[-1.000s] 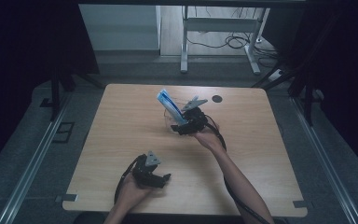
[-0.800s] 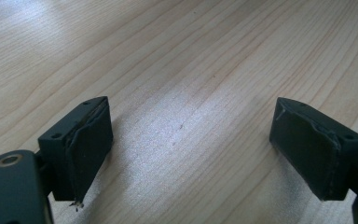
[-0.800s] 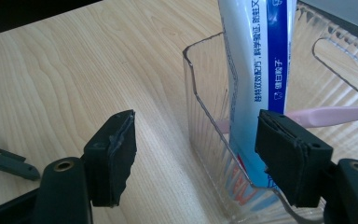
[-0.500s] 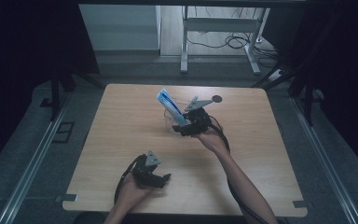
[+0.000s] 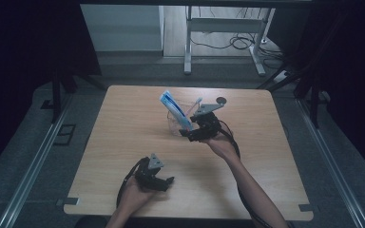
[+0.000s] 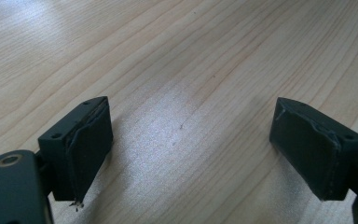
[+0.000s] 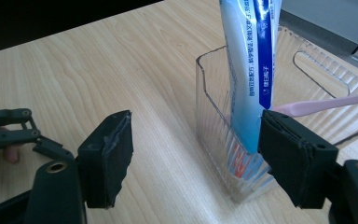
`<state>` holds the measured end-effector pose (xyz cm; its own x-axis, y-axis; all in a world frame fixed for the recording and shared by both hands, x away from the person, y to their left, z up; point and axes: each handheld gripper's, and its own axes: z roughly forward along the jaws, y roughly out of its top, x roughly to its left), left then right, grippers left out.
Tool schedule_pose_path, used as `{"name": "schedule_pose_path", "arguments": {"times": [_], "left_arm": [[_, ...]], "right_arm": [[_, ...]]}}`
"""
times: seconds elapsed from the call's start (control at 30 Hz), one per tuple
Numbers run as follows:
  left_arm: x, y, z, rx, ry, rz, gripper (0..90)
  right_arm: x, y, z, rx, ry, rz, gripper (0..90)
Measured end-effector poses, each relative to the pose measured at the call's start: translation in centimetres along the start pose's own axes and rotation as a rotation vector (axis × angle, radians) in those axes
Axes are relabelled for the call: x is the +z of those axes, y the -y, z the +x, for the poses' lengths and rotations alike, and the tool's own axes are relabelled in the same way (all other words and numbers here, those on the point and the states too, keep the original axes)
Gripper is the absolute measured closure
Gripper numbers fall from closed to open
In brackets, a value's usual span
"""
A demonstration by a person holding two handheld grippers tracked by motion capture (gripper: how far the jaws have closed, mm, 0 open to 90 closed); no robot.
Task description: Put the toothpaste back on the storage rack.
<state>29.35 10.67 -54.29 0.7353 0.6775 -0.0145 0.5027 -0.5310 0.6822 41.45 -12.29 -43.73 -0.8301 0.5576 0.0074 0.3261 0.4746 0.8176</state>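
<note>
A clear ribbed plastic holder (image 5: 172,126) stands on the wooden table (image 5: 123,123), past its middle. A blue and white toothpaste tube (image 5: 175,108) leans up out of it, and a pink toothbrush (image 5: 196,103) rests in it too. My right gripper (image 5: 186,135) hovers just right of the holder, open. In the right gripper view its jaws (image 7: 196,154) stand wide, with the holder (image 7: 214,107), tube (image 7: 249,70) and toothbrush (image 7: 326,103) just beyond them and no pad pressing on anything. My left gripper (image 5: 168,183) stays low near the front edge, open (image 6: 191,149) over bare wood.
A small dark round spot (image 5: 221,99) lies on the table behind the right gripper. Beyond the far edge stand a metal table frame (image 5: 218,38) and cables on the floor. In the right gripper view the left gripper (image 7: 9,130) shows at the far left.
My right gripper has drawn back a little to the right and upward from the holder. The tube and toothbrush stay in the holder. The left hand has not moved.
</note>
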Motion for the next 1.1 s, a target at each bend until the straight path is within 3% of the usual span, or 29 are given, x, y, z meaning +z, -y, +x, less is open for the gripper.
{"name": "schedule_pose_path", "arguments": {"times": [1.1], "left_arm": [[0.0,0.0,0.0,-0.004,-0.001,-0.003,13.3]], "right_arm": [[-4.3,2.7,0.9,-0.012,0.03,-0.011,19.5]]}}
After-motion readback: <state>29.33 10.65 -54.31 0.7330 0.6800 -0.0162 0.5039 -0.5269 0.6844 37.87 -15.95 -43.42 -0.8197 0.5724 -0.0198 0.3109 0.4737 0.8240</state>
